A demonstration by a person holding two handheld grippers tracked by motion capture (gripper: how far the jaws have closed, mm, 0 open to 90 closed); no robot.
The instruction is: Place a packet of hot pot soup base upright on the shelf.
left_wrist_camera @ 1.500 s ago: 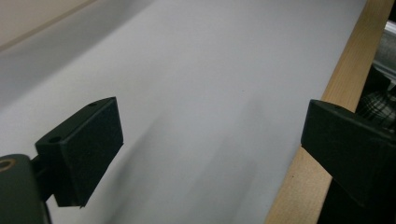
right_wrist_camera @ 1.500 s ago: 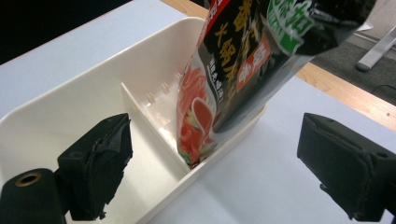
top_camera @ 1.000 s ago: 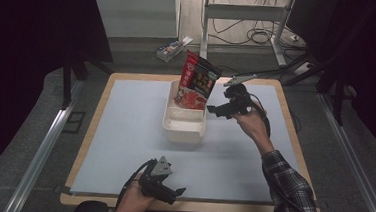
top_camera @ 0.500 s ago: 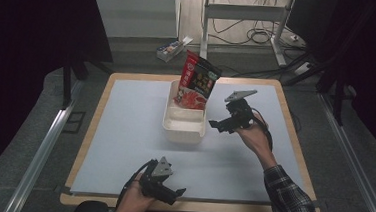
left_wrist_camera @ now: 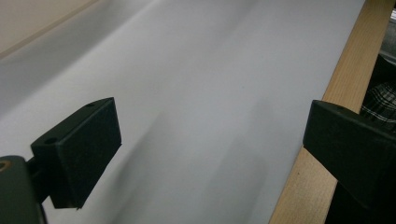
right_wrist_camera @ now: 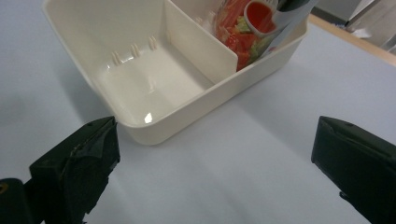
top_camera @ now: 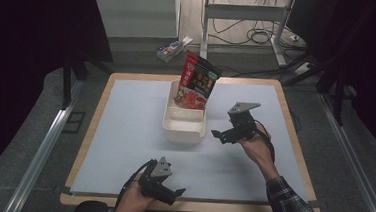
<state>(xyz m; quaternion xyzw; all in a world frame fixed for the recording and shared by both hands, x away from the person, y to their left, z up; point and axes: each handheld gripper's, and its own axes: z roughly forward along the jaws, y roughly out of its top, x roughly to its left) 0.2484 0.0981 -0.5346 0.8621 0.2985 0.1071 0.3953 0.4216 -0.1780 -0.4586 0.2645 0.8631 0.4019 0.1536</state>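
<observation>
Right gripper: your right gripper (top_camera: 222,137) has drawn back from the red printed food pouch (top_camera: 197,80); a second ago it was up beside the pouch, now it hovers above the mat to the right of the box, well clear. Jaws stand wide apart, nothing between them.
Left gripper: your left gripper (top_camera: 172,193) has stayed put at the near edge of the table, jaws spread wide and empty.
Pouch: it stands tilted in the far compartment of the cream plastic two-compartment box (top_camera: 183,125), leaning on the far wall, as before.
Box: its near compartment (right_wrist_camera: 149,84) is bare; it sits mid-table, unmoved.
Table: a pale blue-grey mat (top_camera: 124,131) on a light wooden tabletop (top_camera: 294,138).
</observation>
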